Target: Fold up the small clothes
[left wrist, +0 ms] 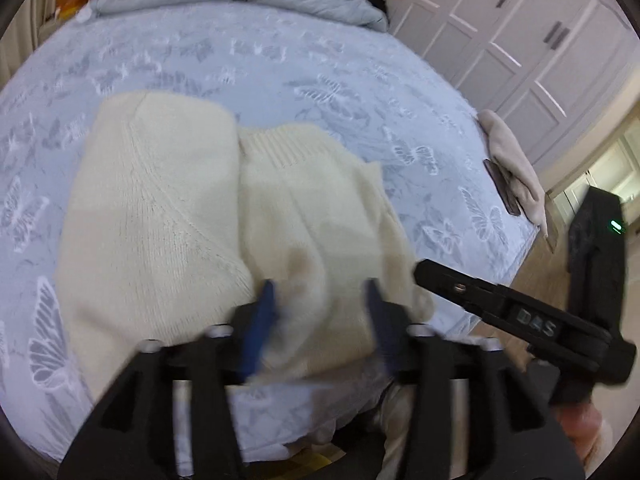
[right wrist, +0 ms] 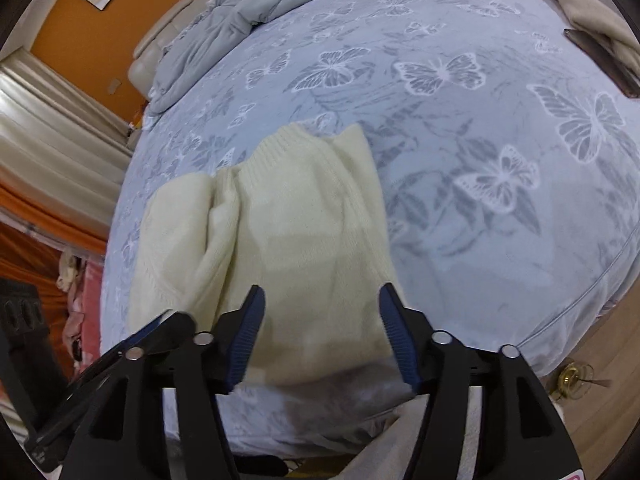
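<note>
- Left wrist view: the cream knit sweater (left wrist: 224,216) lies on the butterfly-print bedspread (left wrist: 360,92) near the bed's near edge, partly folded, one side lapped over the middle and the ribbed hem showing. The left gripper (left wrist: 320,312) hangs over its near edge, jaws roughly half open with nothing pinched. The right gripper (left wrist: 500,312) pokes in from the right.
- Right wrist view: same sweater (right wrist: 296,240), and the right gripper (right wrist: 322,328) sits above the near edge, jaws apart, holding nothing.
- My guess is a fold just got laid down. Next grab: pinch both near corners evenly, catch all layers, and keep the edges square so it doesn't skew.
- The beige cloth (right wrist: 592,8) at the far corner is well clear.
</note>
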Motion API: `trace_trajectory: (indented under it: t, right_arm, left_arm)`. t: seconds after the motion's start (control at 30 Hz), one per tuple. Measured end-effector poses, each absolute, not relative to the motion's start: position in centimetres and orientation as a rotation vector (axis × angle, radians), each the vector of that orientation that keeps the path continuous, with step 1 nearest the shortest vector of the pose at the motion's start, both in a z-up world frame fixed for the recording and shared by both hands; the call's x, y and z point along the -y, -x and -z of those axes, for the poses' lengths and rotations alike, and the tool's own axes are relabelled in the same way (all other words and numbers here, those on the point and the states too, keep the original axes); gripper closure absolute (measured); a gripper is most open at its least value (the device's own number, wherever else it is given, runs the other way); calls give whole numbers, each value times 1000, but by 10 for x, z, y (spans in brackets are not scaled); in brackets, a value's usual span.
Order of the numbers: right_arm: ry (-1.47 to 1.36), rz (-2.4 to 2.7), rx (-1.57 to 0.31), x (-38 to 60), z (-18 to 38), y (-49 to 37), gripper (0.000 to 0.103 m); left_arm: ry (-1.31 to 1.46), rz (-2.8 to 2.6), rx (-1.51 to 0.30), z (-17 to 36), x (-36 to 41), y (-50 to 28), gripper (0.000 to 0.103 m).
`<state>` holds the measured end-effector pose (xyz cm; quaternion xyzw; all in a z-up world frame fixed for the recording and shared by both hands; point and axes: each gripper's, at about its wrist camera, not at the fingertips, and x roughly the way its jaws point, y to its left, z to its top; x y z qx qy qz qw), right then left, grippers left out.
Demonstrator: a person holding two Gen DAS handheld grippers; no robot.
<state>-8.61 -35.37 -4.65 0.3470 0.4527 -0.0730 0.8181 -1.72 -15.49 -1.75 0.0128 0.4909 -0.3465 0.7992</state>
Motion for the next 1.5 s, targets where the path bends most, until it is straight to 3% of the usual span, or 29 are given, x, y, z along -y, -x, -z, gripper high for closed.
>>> trace_trajectory:
  t: [0.07,0.1,0.17,0.2,0.43,0.6,0.67,0.7,0.73,0.77,0.83,0.9,0.93,0.97,1.03,1.1,1.3,1.4,1.5]
  right_arm:
    - [-744,105,-962,349,42,75,40]
    - [-753,80,-957,346,39,71,35]
    - [-780,-10,-953,334,35,50,26]
    - [-782,-32,-958,328,35,45,21]
    - [-690,-118,-1161,265,56,-10,21]
    - [-720,-119,-1196,250,72,-20,20]
    - [-717,-144,-1176,248,69,-24,35]
    - [-715,-161,-1171,246,67,-27,58]
    - [-693,-159,-1163,246,61,-29,70]
    - [-682,-174,-1144,247,53,-31,75]
    - [-701,-211,-1079,251,32,-27,79]
    - [-736,-251,-994,259,5,-21,81]
    - [-752,-269,-929,264,-14,-15,82]
    - [-758,-276,-881,272,-28,-8,83]
    - [-782,-267,-787,298,-49,16,85]
    - [-829,-231,-741,330,-48,39,85]
    - [-894,86,-1058,406,69,78,75]
    - [-960,64,-973,412,64,99,62]
    - [-911,51,-941,406,49,100,39]
  left_arm:
    - [-80,745,-1001,6,145,28,32]
    - [-107,738,-976,2,139,32,30]
    - [-162,681,-954,3,127,40,14]
    - [-189,636,-946,6,118,43,13]
    - [-214,468,-1037,38,75,39,14]
    - [-224,413,-1050,51,65,29,14]
    - [-216,399,-1066,56,62,26,14]
    - [-212,394,-1070,57,62,26,14]
    - [-210,391,-1074,60,61,23,14]
    - [-214,385,-1075,61,61,22,14]
    - [-211,380,-1069,61,59,21,16]
    - [-188,402,-1067,58,58,20,33]
    - [-170,421,-1074,56,58,18,51]
    - [-135,436,-1077,50,57,16,61]
    - [-75,463,-1055,36,56,17,65]
    - [-29,506,-1037,21,59,19,63]
    - [-46,540,-1131,47,91,25,60]
    - [-69,525,-1159,56,101,33,57]
    - [-109,502,-1138,56,101,35,56]
